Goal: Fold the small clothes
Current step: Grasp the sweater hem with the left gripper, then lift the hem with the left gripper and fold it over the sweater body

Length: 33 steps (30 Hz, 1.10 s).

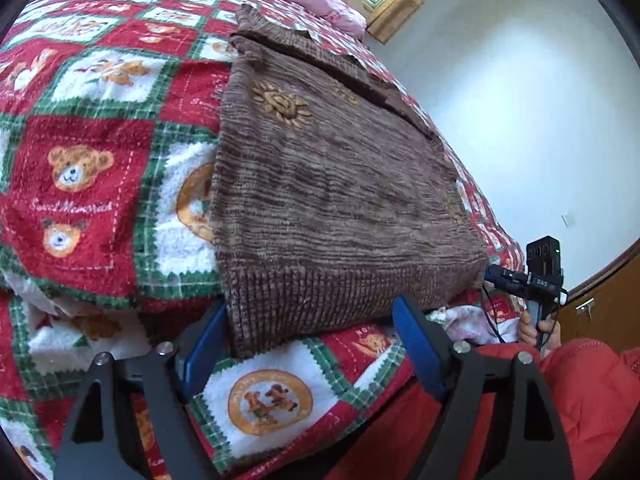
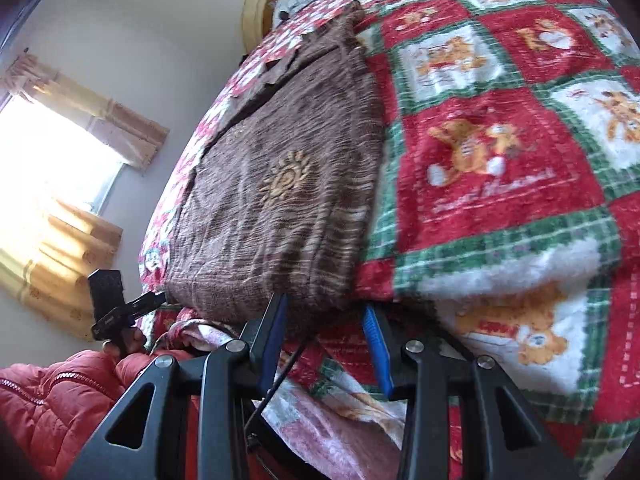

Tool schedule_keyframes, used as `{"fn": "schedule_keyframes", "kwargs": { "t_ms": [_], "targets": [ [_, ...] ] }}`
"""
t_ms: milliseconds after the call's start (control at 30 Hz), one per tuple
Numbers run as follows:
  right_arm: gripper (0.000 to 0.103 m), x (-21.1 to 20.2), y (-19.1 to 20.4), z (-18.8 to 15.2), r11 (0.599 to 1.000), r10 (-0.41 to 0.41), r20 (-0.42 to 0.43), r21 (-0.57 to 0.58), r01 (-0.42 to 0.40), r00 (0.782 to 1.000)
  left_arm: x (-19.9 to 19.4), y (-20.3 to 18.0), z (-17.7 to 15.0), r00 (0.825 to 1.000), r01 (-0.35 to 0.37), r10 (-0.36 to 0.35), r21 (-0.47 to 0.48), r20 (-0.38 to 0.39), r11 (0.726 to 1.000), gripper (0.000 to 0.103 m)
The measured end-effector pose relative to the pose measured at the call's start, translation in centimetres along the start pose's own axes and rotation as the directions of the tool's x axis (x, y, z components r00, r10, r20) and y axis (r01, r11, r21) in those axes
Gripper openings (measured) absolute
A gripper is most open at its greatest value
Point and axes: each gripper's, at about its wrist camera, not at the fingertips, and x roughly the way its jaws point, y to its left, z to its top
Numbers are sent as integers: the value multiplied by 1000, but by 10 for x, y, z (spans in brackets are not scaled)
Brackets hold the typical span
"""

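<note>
**Q:** Bedroom setup, what's on the teddy-bear blanket (image 1: 92,184)?

**A:** Brown knit sweater (image 1: 332,184), lying flat near the bed's edge.

**Q:** And the tongs?

**A:** Left gripper (image 1: 308,332) is spread wide around the ribbed hem (image 1: 320,296), not pinching. Right gripper (image 2: 326,320) is narrower, at the hem's other corner; can't tell if it's gripping.

— Walls? 
— White wall (image 1: 520,128), plain. 
— Window? 
— Bright window (image 2: 48,160), yellow curtains (image 2: 68,240) bunched beside it. 
— Furniture? 
— Bed under a red bear-print blanket (image 1: 88,184); pale headboard (image 2: 260,4) at far end.
</note>
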Motion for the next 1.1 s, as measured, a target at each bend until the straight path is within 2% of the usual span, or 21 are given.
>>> {"fn": "schedule_keyframes", "kwargs": {
  "t_ms": [67,100,133,167,200,233,267,300,400,467,533,633,733,800,833,867,933,1067,1100],
  "targets": [
    [40,5,8,-4,999,12,-14,-35,-12,1000,3,-1,-1,1000,-1,1,6,4,1000,80],
    [39,7,13,-6,997,-2,-28,-71,0,1000,6,-2,-2,1000,16,-16,7,-9,1000,70],
    [34,9,17,-7,996,-11,-37,-93,7,999,8,-4,-2,1000,23,-23,8,-21,1000,57],
    [29,11,21,-8,993,-17,-50,-113,11,999,11,-5,-3,999,24,-24,15,-35,1000,52],
    [28,12,22,-8,993,-15,-55,-116,9,998,12,-7,-3,999,16,-15,26,-40,1000,42],
    [15,13,22,-8,994,3,-65,-111,-10,998,12,-8,-3,999,11,-10,35,-40,999,28],
    [3,13,23,-9,993,44,-80,-103,-52,996,11,-8,-4,999,13,-11,39,-40,999,22],
    [3,13,26,-9,992,56,-82,-105,-64,995,11,-8,-3,999,18,-17,40,-38,999,13],
    [3,5,35,-5,988,59,-37,-139,-63,998,6,-7,-1,999,31,-31,39,-17,999,13],
    [3,1,34,1,990,82,2,-115,-81,997,5,-7,0,999,35,-35,33,-6,999,11],
    [3,1,30,7,995,44,38,-90,-40,998,5,-8,3,1000,20,-19,36,-5,999,8],
    [3,1,21,9,997,38,46,-61,-35,998,3,-15,8,1000,8,-8,57,11,998,7],
    [3,-6,14,14,999,35,83,-21,-34,996,-6,-24,16,998,37,-41,69,48,997,7],
    [4,-15,2,19,998,25,117,49,-31,993,-9,-29,23,997,42,-48,84,67,996,7],
    [13,-18,-5,20,996,11,127,83,-21,992,-9,-32,26,996,49,-56,88,75,995,7],
    [36,-20,-12,22,993,-5,134,120,-12,991,-9,-34,28,995,57,-65,91,82,994,7],
    [53,-25,-16,21,992,22,160,120,-41,987,-7,-38,31,993,62,-71,97,95,993,7],
    [54,-21,-2,20,1000,0,129,27,-4,992,-9,-39,31,991,62,-73,98,112,993,7],
    [54,-18,2,19,1000,22,101,8,-23,995,-10,-38,31,990,66,-76,92,116,994,7]
  ]
}}
